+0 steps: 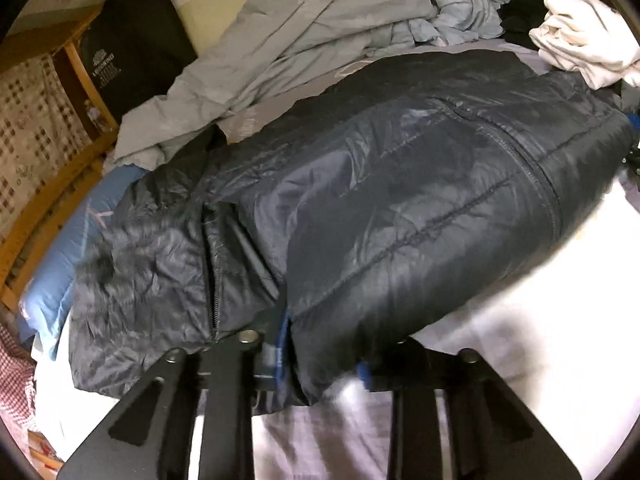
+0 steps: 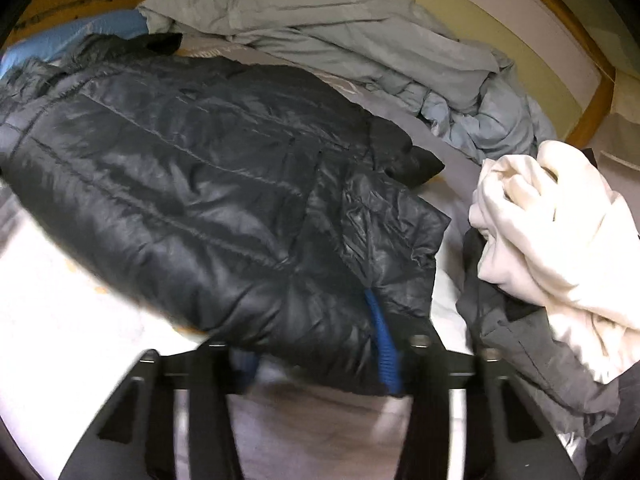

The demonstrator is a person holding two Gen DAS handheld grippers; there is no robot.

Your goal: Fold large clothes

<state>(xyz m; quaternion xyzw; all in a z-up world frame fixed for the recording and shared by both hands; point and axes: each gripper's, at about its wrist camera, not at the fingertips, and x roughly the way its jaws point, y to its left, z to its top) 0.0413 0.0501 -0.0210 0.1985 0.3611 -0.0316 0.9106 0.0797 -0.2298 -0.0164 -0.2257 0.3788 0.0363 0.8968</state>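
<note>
A dark navy quilted puffer jacket [image 1: 400, 200] lies across the bed, folded over on itself, with a fur-trimmed hood [image 1: 120, 256] at its left end and blue ribbed trim at the near edge. It also shows in the right wrist view [image 2: 192, 184], where the blue trim [image 2: 384, 344] lies by the right finger. My left gripper [image 1: 320, 352] stands open with the jacket's near edge between its fingers. My right gripper [image 2: 316, 356] stands open too, its fingers either side of the jacket's near corner. Motion blur hides whether the fingers touch the fabric.
A crumpled grey garment [image 1: 288, 40] and light blue cloth [image 1: 460, 4] lie behind the jacket. A white garment [image 2: 560, 216] sits on dark grey clothes [image 2: 532, 344] at the right. A blue pillow [image 1: 68, 248], wooden bed frame [image 1: 36, 220] and white sheet [image 1: 520, 300] surround it.
</note>
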